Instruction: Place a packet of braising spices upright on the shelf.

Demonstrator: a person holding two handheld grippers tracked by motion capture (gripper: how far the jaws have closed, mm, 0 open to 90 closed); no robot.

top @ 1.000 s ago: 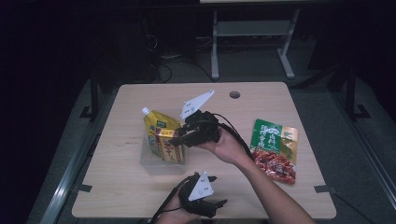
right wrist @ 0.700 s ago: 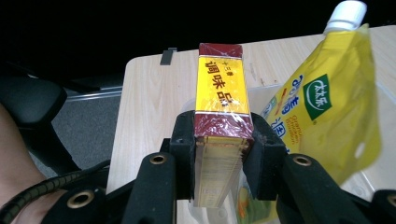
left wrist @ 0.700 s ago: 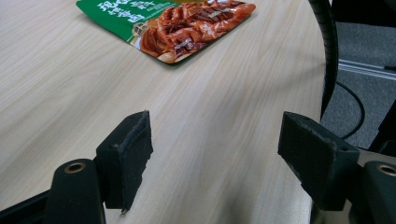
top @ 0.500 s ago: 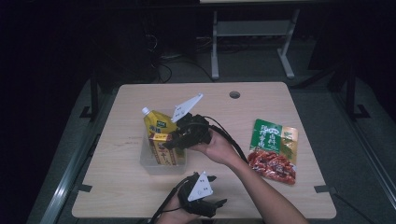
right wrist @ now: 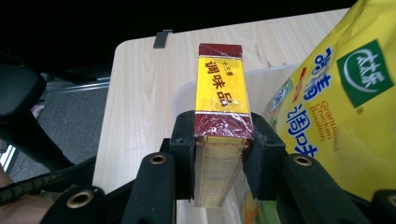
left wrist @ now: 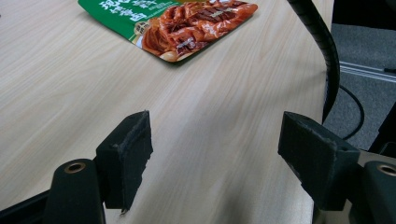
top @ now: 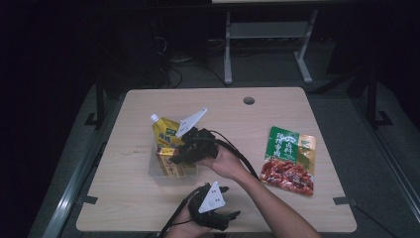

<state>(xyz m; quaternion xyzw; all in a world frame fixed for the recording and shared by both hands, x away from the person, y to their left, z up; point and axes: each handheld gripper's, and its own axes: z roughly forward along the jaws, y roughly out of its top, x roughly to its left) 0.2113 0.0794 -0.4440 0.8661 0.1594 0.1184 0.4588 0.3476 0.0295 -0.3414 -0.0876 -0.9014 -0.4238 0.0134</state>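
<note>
High view: right hand-held gripper (top: 174,152) hangs over the clear tub (top: 157,174) at the bench's (top: 237,124) left-middle, box (top: 169,159) in its grip.
Right gripper view: both pads pinch the red-and-yellow box (right wrist: 220,93) by its narrow sides, jaws partly closed on it, a firm hold by the look of it.
Box position: upright on end, lower part at or just inside the tub's rim (right wrist: 275,77), right beside the yellow pouch (right wrist: 336,98); whether it touches the tub floor I can't tell.
Done so far: pouch (top: 166,131) already stands in the tub, leaning against the far wall; the box sits above its slot next to it.
Left to do: my read is that the box needs setting down and letting go; the green-and-red packet (top: 289,159) lies on the bench well to the right, not yet packed.
Left hand-held gripper (top: 218,218): down at the near edge, jaws wide apart and nothing between them.
Left gripper view: bare wood between the pads (left wrist: 128,156), the packet (left wrist: 187,21) lying farther ahead.
</note>
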